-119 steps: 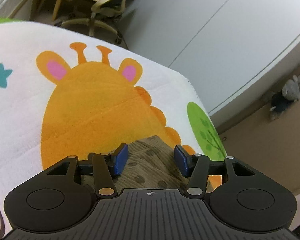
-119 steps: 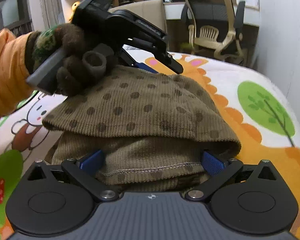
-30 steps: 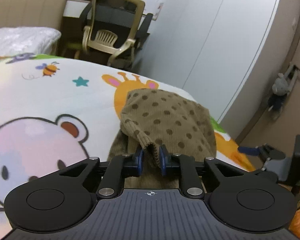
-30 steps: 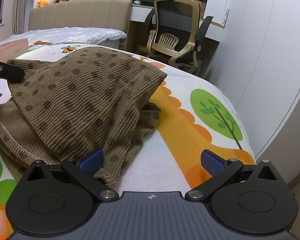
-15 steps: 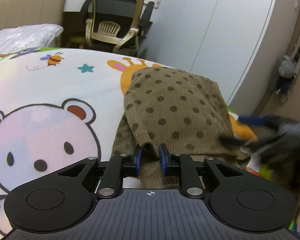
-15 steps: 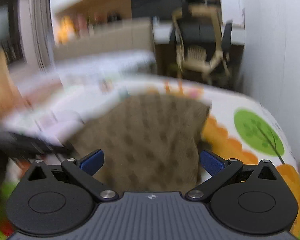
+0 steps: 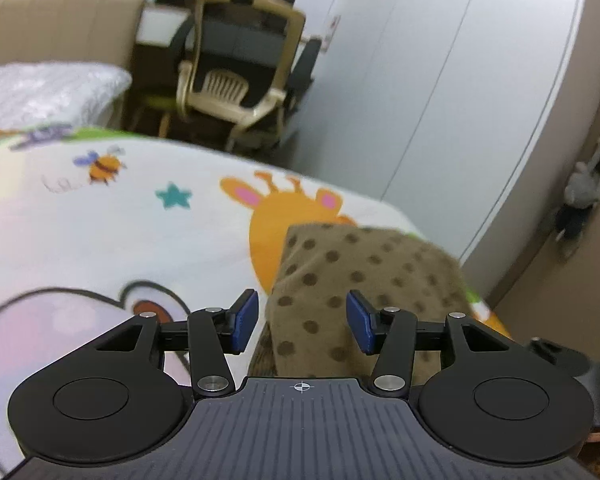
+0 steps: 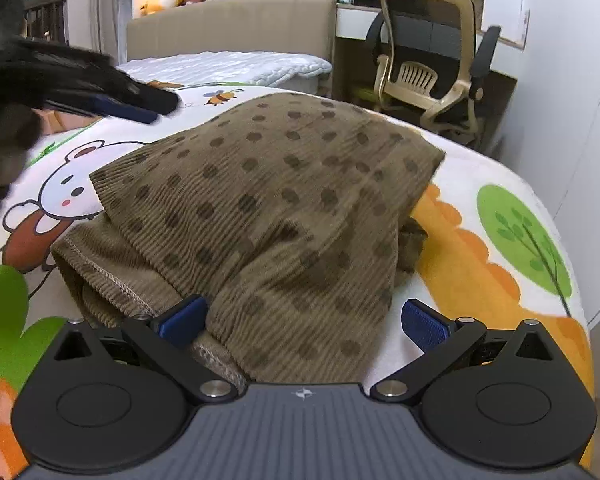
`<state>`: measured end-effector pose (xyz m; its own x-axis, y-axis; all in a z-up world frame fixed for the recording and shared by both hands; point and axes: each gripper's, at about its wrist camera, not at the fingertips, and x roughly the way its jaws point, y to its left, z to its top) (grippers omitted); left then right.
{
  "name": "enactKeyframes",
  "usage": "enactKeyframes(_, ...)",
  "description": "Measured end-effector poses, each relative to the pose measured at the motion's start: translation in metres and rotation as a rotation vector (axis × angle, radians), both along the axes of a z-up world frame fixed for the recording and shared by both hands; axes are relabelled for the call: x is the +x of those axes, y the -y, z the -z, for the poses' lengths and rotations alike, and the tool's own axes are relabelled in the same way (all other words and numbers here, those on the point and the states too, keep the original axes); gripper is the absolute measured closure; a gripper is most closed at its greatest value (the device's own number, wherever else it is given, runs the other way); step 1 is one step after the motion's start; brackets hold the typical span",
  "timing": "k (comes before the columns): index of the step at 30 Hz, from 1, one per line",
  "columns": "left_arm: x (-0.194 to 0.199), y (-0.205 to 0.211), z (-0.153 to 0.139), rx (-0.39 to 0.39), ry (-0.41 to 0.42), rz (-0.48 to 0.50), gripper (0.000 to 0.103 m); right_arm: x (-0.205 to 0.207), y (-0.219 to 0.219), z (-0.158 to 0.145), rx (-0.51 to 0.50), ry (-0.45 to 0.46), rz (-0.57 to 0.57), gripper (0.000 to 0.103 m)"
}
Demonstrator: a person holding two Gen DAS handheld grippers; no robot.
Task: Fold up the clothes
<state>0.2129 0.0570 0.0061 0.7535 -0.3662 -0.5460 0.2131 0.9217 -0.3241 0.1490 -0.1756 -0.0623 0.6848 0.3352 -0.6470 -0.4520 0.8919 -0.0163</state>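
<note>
A brown corduroy garment with dark dots [image 8: 268,200] lies folded in a heap on the cartoon-print bed cover [image 8: 472,172]. In the left wrist view the garment [image 7: 360,264] sits just ahead of my left gripper [image 7: 302,322]. Its jaws are opening, and the blue pads stand apart on either side of the cloth without pressing it. My right gripper [image 8: 304,322] is wide open over the garment's near edge, with cloth lying between the pads but not pinched. The left gripper [image 8: 152,106] also shows at the upper left of the right wrist view, above the cover and clear of the garment.
The bed cover [image 7: 100,232] spreads left and forward. Beyond the bed's far edge stand an office chair [image 8: 424,76], a desk and a white wardrobe [image 7: 440,100]. A padded headboard [image 8: 228,24] with plush toys and a white quilt [image 8: 228,66] lie at the back.
My left gripper, shut on the garment's edge a second ago, has let it go and spread its jaws. The cloth now lies flat. The right view swung blurred, then settled over the garment.
</note>
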Motion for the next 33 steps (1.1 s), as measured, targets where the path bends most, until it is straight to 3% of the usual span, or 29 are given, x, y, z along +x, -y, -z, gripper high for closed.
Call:
enactKeyframes(5,0.002,0.011,0.019,-0.004,-0.034,0.061,0.056,-0.006,-0.002,-0.015,-0.117,0.078,0.040,0.000)
enactKeyframes(11,-0.015,0.019,0.013,0.011,-0.021,0.113,0.062,0.019,0.000,-0.055,-0.053,0.196,0.079,0.000)
enactKeyframes(14,-0.025,0.015,0.008,-0.039,-0.031,0.159,0.054,0.038,-0.004,-0.063,-0.022,0.221,0.116,0.000)
enactKeyframes(16,-0.029,0.006,0.011,-0.082,-0.066,0.158,0.054,0.038,-0.004,-0.063,-0.006,0.224,0.114,0.000)
enactKeyframes(17,-0.030,0.001,0.014,-0.101,-0.085,0.153,0.056,0.036,-0.004,-0.061,-0.006,0.224,0.109,0.000)
enactKeyframes(20,-0.028,-0.011,0.024,-0.157,-0.135,0.127,0.075,0.024,-0.005,-0.053,-0.031,0.217,0.089,0.000)
enactKeyframes(23,-0.032,-0.014,0.021,-0.191,-0.109,0.119,0.090,0.003,-0.011,-0.045,-0.059,0.214,0.037,0.000)
enactKeyframes(28,-0.033,-0.017,0.009,-0.235,-0.074,0.102,0.091,-0.047,-0.044,-0.025,-0.217,0.264,-0.127,0.000)
enactKeyframes(31,-0.033,-0.015,0.009,-0.246,-0.085,0.092,0.092,-0.061,-0.062,-0.011,-0.362,0.365,-0.128,0.010)
enactKeyframes(33,-0.035,-0.016,0.010,-0.266,-0.101,0.092,0.093,-0.060,-0.064,-0.009,-0.382,0.384,-0.091,0.011)
